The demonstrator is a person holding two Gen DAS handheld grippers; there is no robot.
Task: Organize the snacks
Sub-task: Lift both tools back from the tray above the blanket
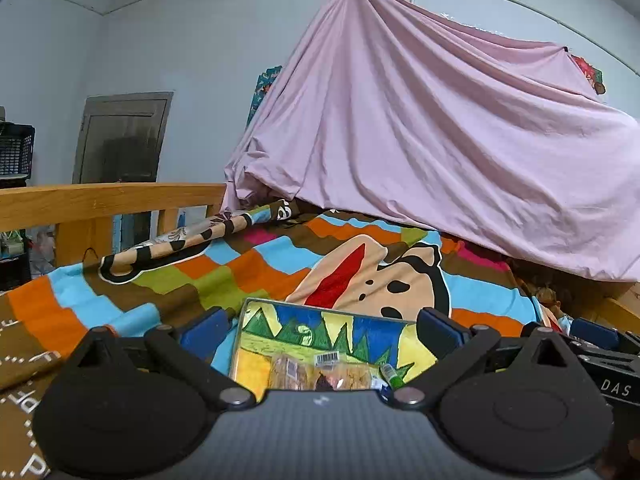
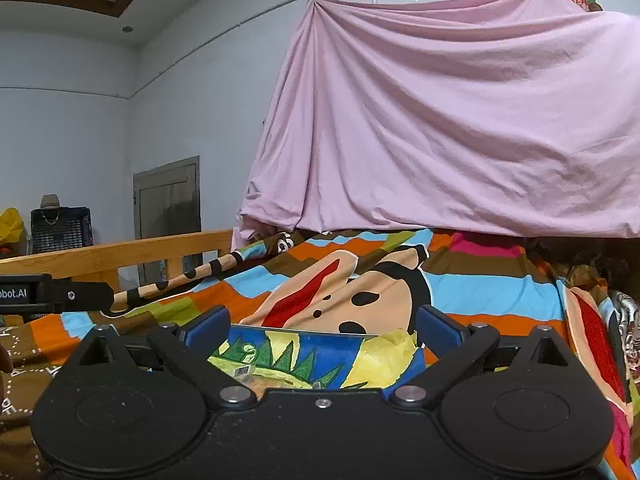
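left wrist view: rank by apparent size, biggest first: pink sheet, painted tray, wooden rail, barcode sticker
1. pink sheet, fills the upper right.
2. wooden rail and painted tray: look about alike, and the tray is nearer and partly hidden by the claw, so not ranked.
3. barcode sticker, smallest.

Two wrist cameras, side by side, low over a bed

Each looks forward along its own blue-padded fingers, tilted slightly down and close to the painted tray (image 1: 320, 332) just ahead. Both face the pink sheet (image 1: 420, 152) hung beyond the colourful blanket (image 1: 224, 276). They share tray, blanket, sheet, wooden bed rail (image 2: 120, 254) and door (image 2: 168, 196); the left wrist view catches the right gripper (image 1: 592, 340) at its right edge.
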